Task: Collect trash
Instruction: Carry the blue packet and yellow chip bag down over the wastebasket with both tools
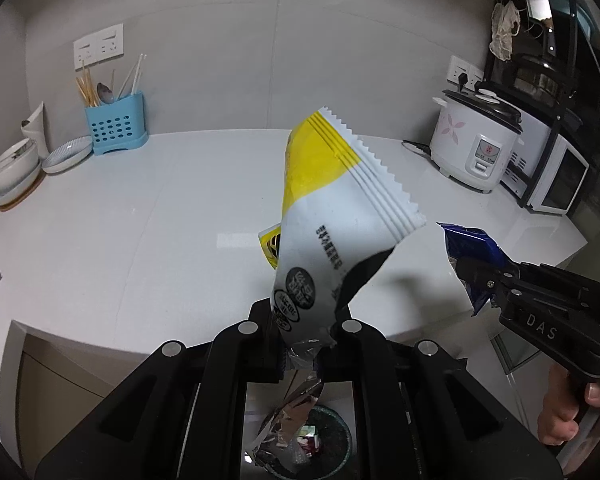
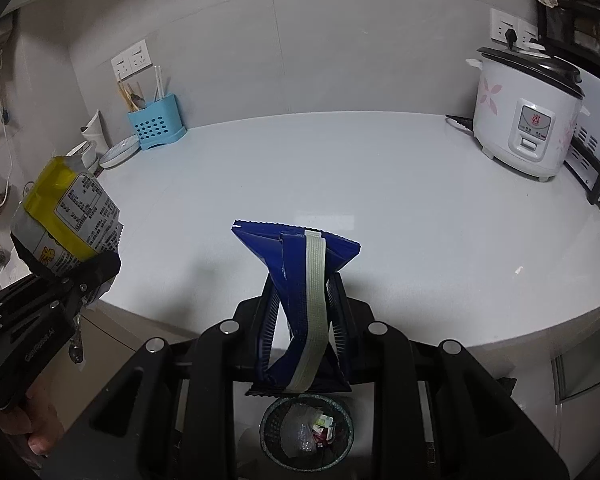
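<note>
My left gripper [image 1: 306, 320] is shut on a yellow and white snack wrapper [image 1: 332, 208], held above the counter's front edge; it also shows in the right wrist view [image 2: 66, 216]. My right gripper [image 2: 304, 300] is shut on a blue wrapper [image 2: 300, 276] with a pale stripe; it also shows at the right of the left wrist view [image 1: 466, 256]. A dark mesh trash bin [image 2: 306, 432] with several scraps inside stands on the floor below both grippers, also in the left wrist view [image 1: 324, 440].
The white counter [image 2: 340, 176] carries a blue utensil holder [image 2: 154, 124], bowls and a plate [image 1: 66, 154] at the back left. A white rice cooker [image 2: 528, 120] and a toaster oven [image 1: 556, 168] stand at the right.
</note>
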`<state>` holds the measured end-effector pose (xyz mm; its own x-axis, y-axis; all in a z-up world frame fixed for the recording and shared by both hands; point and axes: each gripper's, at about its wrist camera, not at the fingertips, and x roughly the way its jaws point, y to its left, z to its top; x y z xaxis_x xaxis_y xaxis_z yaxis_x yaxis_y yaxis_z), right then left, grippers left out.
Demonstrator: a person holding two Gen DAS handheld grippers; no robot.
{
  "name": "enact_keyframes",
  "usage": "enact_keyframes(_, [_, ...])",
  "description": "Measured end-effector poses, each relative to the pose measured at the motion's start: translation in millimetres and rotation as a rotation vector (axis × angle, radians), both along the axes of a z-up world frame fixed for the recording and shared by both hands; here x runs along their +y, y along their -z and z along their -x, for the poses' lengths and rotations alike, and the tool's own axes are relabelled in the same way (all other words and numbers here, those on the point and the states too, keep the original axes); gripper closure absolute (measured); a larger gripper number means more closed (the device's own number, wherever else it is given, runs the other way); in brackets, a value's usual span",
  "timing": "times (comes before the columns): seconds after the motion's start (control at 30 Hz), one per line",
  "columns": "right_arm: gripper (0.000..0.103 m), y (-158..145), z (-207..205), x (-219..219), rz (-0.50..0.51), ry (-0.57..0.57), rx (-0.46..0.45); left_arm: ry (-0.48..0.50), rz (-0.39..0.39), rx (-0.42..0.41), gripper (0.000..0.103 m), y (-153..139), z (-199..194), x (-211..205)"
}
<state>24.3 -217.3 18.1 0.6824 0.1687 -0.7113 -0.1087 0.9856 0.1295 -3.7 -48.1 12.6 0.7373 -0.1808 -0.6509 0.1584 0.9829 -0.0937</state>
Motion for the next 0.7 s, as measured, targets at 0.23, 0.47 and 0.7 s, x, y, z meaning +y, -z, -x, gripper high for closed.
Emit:
enact_keyframes(0.23, [0.079, 20, 48, 11, -0.011, -0.042, -0.005, 0.013, 0.025, 0.003, 0.094, 28, 53, 2])
enact_keyframes(0.47, [0.079, 45, 89, 22, -0.014, -0.074, -0.004, -0.006, 0.039, 0.026, 0.094, 72, 94, 8])
enact_keyframes(0.7, [0.079, 87, 115, 29, -0.031, -0.101, 0.028, -0.019, 0.031, 0.055, 0.094, 107, 122, 13])
